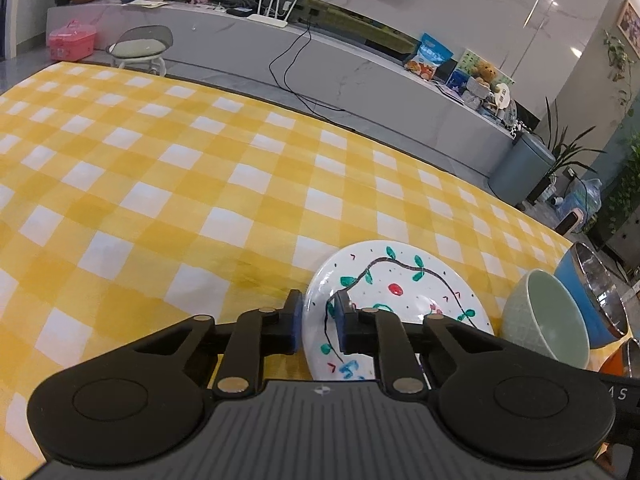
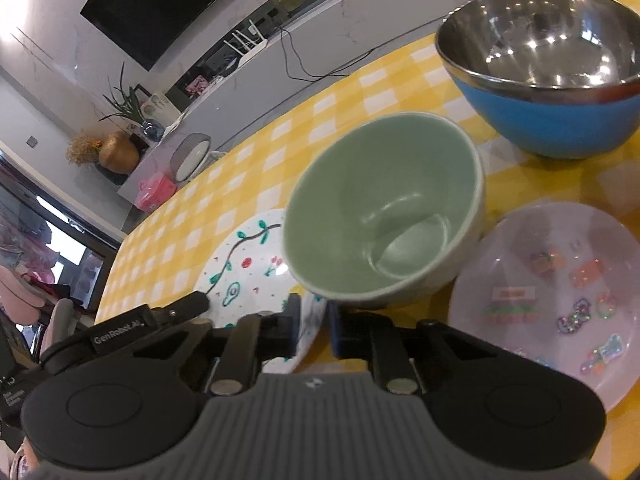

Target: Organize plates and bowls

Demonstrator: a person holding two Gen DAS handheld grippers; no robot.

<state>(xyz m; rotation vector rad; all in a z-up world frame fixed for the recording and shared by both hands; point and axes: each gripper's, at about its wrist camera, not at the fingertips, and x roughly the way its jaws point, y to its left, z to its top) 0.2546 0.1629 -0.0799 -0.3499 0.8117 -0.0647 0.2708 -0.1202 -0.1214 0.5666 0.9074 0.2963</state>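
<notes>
Nearest to the left wrist camera, the left gripper [image 1: 318, 312] has its blue pads closed on the near rim of the painted white plate [image 1: 396, 300], one pad under the rim and one on top. This edge grip probably serves to lift the flat plate from the yellow checked tablecloth [image 1: 160, 200], because a plate offers no other hold.

In the right wrist view, the right gripper [image 2: 314, 320] pinches the near wall of the green ceramic bowl [image 2: 384, 216]. This bowl looks tilted and a little blurred, so I judge it is raised from the cloth, partly over the painted plate at 9 o'clock from it.

Around them: the blue bowl with steel lining [image 2: 548, 80] stands at 1 o'clock from the green bowl, close but apart. A pale pink plate with stickers [image 2: 560, 288] lies at 4 o'clock, its rim just beside the green bowl. One orange bowl [image 1: 624, 356] shows only at the picture edge. Both grippers work close together, so they could knock each other.
</notes>
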